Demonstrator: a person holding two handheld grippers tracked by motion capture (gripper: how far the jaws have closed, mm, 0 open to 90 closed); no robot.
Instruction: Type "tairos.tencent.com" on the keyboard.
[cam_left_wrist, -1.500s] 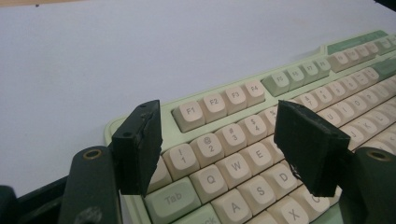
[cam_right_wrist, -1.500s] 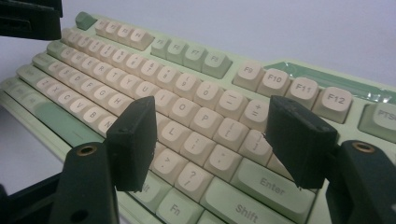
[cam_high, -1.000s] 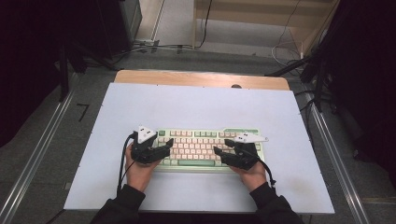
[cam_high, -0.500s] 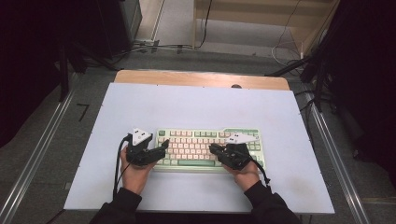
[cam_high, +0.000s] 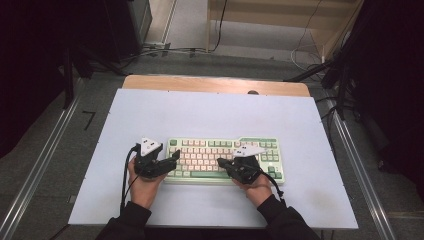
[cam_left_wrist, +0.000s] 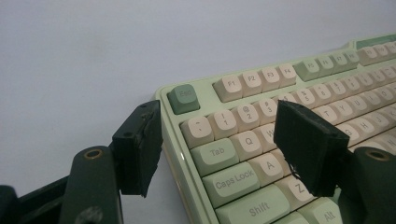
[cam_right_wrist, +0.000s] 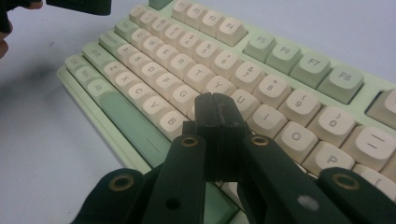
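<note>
High view puts the left gripper (cam_high: 172, 156) at the keyboard (cam_high: 200, 152)'s left end, jaws spread wide astride its corner — 1 outside the frame, 1 over the letter rows, seemingly gripping nothing. The keyboard lies near the front of the pale table (cam_high: 210, 115). Over its middle keys, the right gripper (cam_high: 221, 163) has just closed — its 2 jaws meet, holding nothing.
</note>
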